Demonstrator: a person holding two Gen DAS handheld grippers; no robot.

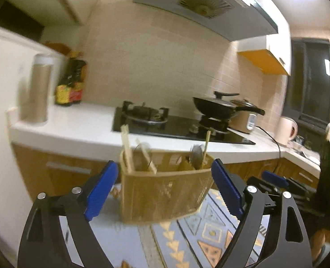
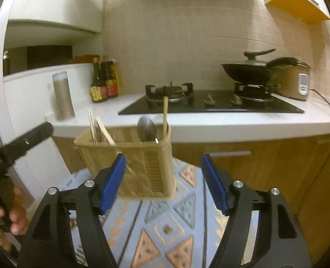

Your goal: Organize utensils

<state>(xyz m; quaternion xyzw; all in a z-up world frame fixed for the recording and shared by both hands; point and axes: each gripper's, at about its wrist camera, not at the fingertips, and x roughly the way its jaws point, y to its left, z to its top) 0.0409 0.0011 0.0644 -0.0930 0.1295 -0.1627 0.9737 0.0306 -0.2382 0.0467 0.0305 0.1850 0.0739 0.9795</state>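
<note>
A tan woven utensil basket stands on the patterned tablecloth. It holds wooden chopsticks at its left end, and a metal spoon and another stick at its right end. My left gripper is open, its blue pads on either side of the basket without touching it. In the right wrist view the basket stands just ahead, with the spoon and chopsticks upright. My right gripper is open and empty, its left pad in front of the basket.
Behind the table runs a white counter with a gas hob, a black lidded wok, a rice cooker, sauce bottles and a tall metal flask. The left gripper's body shows at the left.
</note>
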